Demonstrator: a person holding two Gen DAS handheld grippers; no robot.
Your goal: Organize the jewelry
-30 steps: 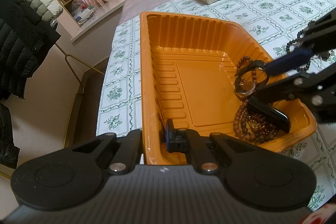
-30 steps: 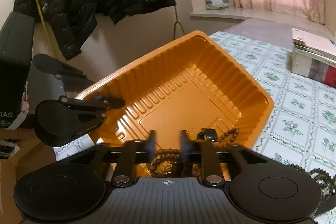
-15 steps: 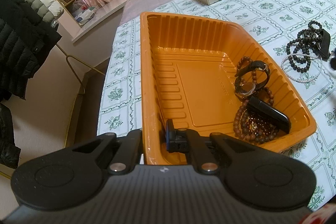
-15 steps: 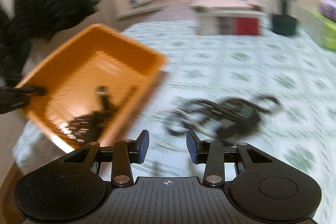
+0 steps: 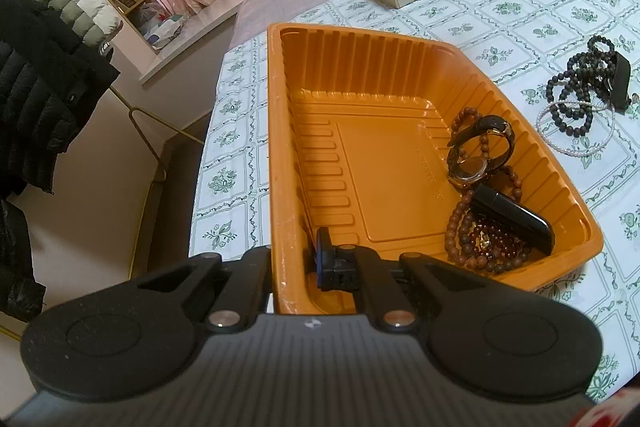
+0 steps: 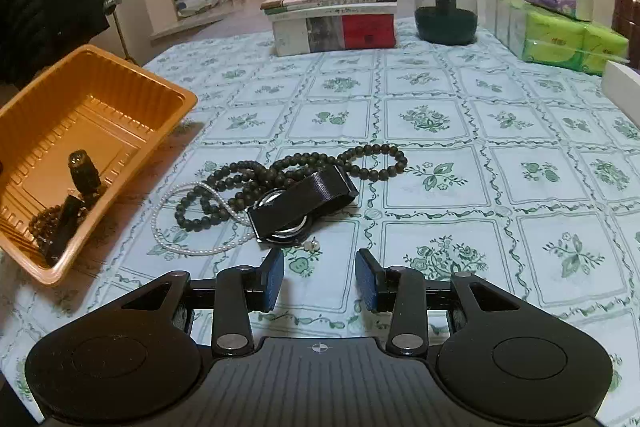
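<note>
Orange tray (image 5: pixel 400 75), wall pinched by closed left gripper (image 5: pixel 294 263), held 2 watches and brown beads (image 5: pixel 480 243). Dark bead strands (image 6: pixel 288 167), pearl string, black-strap watch (image 6: pixel 304 205) remained at 12 o'clock of right gripper (image 6: pixel 320 279), part-open, empty.

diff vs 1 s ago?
Right tongs left the orange tray and swung over to the pile on the tablecloth, now open and empty just short of the black-strap watch. Unchanged: left tongs clamped on the tray's near wall; tray contents.
</note>
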